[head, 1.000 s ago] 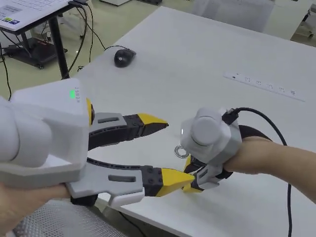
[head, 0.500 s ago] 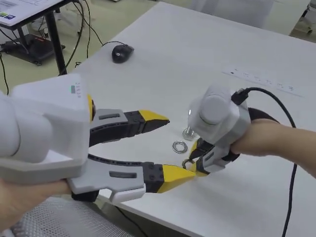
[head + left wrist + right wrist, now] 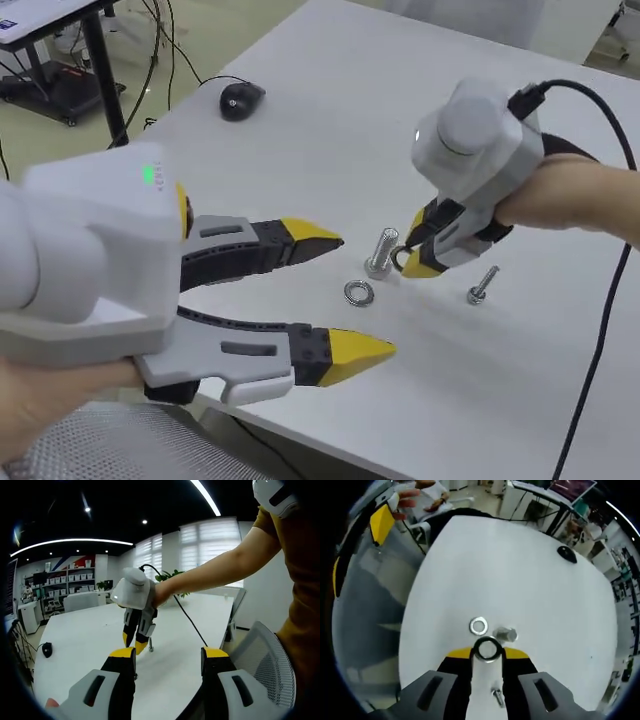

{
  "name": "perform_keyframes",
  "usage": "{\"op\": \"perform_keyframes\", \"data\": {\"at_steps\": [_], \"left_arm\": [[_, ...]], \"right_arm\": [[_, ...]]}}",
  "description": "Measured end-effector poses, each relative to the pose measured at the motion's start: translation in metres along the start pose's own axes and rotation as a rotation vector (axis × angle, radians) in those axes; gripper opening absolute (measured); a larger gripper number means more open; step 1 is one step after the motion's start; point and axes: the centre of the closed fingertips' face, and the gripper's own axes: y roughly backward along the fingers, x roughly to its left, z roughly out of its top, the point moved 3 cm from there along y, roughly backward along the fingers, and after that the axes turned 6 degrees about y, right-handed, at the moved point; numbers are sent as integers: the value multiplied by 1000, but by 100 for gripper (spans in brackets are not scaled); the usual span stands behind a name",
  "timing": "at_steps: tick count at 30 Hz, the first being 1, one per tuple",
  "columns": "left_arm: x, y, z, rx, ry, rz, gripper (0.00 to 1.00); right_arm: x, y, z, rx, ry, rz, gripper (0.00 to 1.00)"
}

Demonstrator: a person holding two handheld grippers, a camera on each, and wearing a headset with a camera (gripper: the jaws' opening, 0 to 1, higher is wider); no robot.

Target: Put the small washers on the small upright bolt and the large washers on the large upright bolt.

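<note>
**Yellow tips hold a washer beside the large bolt**

Nearest to the person is the left gripper [image 3: 169, 655], with its jaws wide apart and nothing between them, above the near edge of the table [image 3: 400, 120]. Just beyond its tips a loose washer [image 3: 348, 293] lies flat on the table. Behind it stands the large bolt [image 3: 381, 250], head on the table and threaded end up, so its long axis is vertical. In the right gripper view it is seen almost end-on.

The right gripper [image 3: 486, 653] points down at the table and pinches a washer [image 3: 475, 649] by its rim between the yellow tips. This washer is just beside the top of the large bolt, on the gripper's side; I cannot tell if they touch. Its hole faces the gripper's camera, so I judge it is nearly level, with its axis close to the bolt's. To the right in the head view, a little apart, the small bolt [image 3: 481, 285] also stands head down. Far across the table is a mouse [image 3: 242, 100].

The step in hand seems to be placing the held washer on the large bolt, since its hole looks about as wide as that bolt's shaft. The next move calls for bringing the hole exactly over the bolt's tip, keeping it level, lowering it, then opening the jaws. The loose washer is not yet on a bolt.
</note>
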Motion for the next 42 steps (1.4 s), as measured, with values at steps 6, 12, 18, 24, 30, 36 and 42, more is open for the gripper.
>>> {"op": "perform_keyframes", "data": {"at_steps": [6, 12, 18, 24, 30, 36, 42], "left_arm": [[1, -3, 2, -5, 4, 1, 51], [1, -3, 3, -9, 4, 5, 51], [2, -4, 3, -7, 7, 7, 51], [3, -4, 3, -11, 7, 10, 51], [4, -4, 0, -2, 12, 8, 51], [3, -5, -2, 3, 18, 5, 51], [3, -6, -2, 3, 20, 6, 51]], "right_arm": [[-9, 2, 11, 2, 25, -13, 22], [-22, -10, 11, 20, 34, -11, 22], [-23, -18, 7, 39, 32, 4, 22], [-21, -29, 5, 49, 31, 19, 22], [-16, -40, 1, 49, 25, 33, 22], [-13, -52, -3, 48, 11, 46, 23], [-14, -56, -5, 54, 21, 49, 23]]}}
